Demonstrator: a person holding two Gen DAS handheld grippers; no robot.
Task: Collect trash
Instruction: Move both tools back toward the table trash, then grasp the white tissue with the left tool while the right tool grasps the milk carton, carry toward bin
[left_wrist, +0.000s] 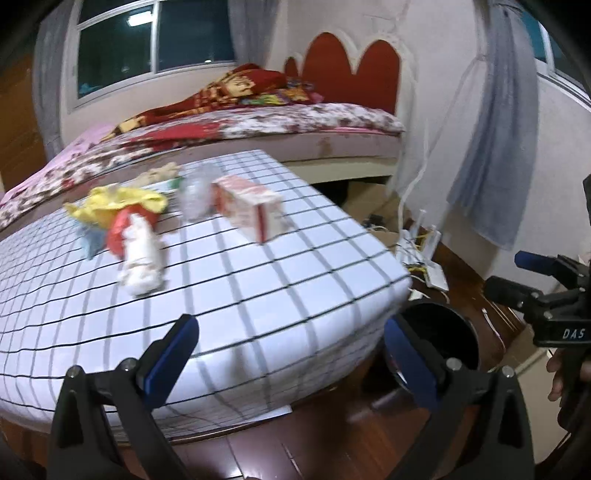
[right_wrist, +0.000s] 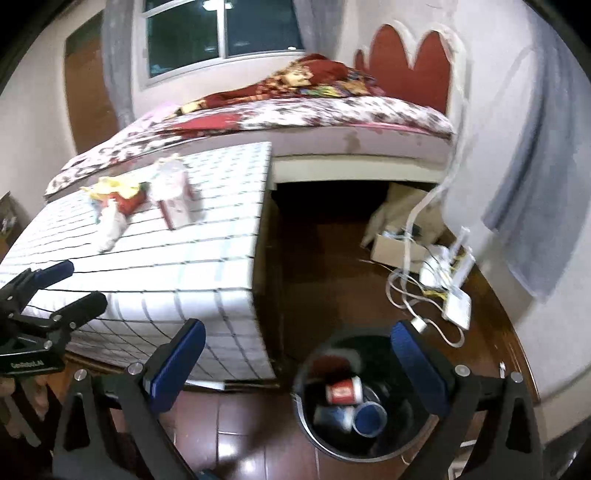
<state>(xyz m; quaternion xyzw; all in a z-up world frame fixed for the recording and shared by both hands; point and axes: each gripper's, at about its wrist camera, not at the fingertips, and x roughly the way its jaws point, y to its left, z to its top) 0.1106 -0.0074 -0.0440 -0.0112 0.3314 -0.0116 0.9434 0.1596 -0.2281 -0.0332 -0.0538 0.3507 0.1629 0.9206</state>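
Trash — crumpled white wrapper (left_wrist: 142, 258), yellow bag (left_wrist: 118, 203), red-white carton (left_wrist: 251, 206) — lies near the tabletop's (left_wrist: 258, 295) far edge; cups (right_wrist: 343, 393) in the bin (right_wrist: 306, 424). Left claw (left_wrist: 291, 358) and right claw (right_wrist: 299, 365) gape wide, empty.

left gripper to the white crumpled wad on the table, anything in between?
Nothing. In the left wrist view, only bare checked tablecloth lies between the open left gripper and the white wad. The other trash sits beyond the wad.
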